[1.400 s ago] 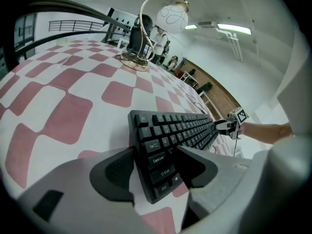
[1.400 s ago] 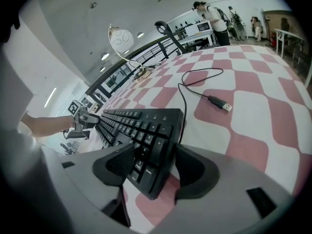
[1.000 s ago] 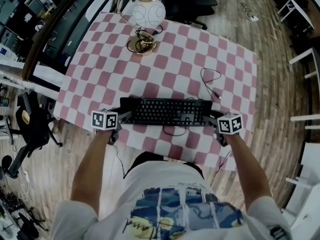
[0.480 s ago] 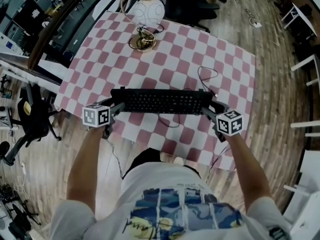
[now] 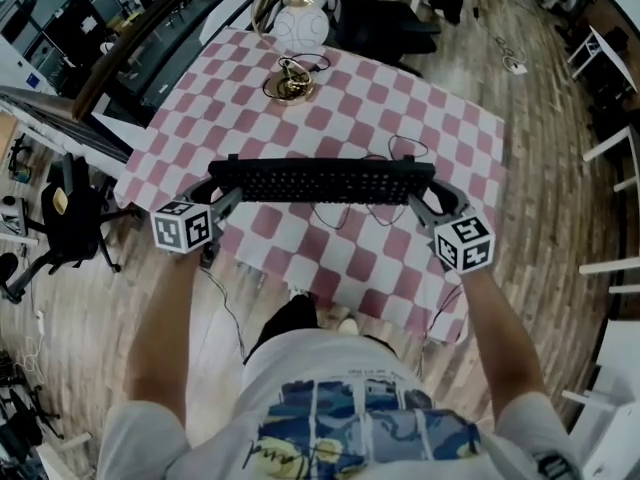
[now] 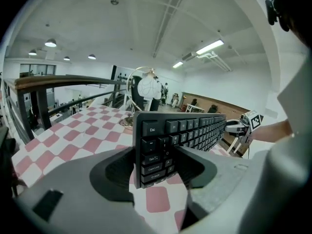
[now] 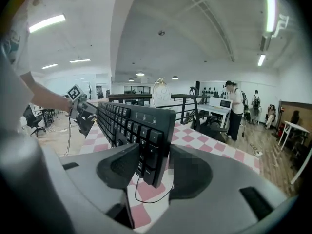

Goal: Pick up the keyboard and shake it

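Note:
The black keyboard hangs in the air above the pink-and-white checked table, held level by both ends. My left gripper is shut on its left end, where the Esc and Tab keys sit between the jaws. My right gripper is shut on the right end; its jaws have just been closing on that end. The keyboard's thin cable dangles below it toward the table. Each gripper shows in the other's view, the right gripper far along the keys and the left gripper likewise.
A lamp with a white globe shade and a brass base stands at the table's far side. A black office chair is behind the table, exercise gear to the left. A person stands beyond the railing.
Both grippers have risen together and carried the keyboard up off the tablecloth. Its cable now hangs in a loop beneath it.

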Demonstrator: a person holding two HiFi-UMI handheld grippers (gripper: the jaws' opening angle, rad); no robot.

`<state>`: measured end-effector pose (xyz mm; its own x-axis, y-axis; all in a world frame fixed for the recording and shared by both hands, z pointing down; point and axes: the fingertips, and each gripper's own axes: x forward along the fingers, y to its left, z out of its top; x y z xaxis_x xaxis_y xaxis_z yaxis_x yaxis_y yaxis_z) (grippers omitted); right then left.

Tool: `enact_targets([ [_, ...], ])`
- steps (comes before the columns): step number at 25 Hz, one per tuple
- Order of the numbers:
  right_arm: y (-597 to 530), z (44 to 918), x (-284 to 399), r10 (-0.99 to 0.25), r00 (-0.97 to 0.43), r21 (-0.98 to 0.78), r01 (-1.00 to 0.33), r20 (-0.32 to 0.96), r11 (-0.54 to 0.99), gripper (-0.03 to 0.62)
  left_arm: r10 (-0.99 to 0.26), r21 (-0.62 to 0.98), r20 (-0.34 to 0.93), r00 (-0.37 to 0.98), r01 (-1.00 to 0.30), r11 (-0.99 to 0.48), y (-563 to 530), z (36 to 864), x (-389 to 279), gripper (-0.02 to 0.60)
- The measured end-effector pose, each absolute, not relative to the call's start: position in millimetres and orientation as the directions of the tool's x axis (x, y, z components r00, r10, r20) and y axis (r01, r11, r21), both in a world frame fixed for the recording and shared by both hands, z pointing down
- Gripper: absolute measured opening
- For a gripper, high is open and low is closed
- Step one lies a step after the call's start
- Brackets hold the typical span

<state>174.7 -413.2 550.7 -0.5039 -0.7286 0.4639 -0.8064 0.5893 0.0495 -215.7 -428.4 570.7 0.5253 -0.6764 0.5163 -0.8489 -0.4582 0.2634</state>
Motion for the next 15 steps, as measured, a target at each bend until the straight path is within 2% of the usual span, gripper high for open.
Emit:
enact_targets([
  [15,-399.8,458.7,182.7,-0.801,-0.514,0.248,-0.770,0.306,0.588,0.186,-0.822,0.120,0.350,0.448,-0.892,-0.436,-386.2,477.0,-207.1,0.252],
])
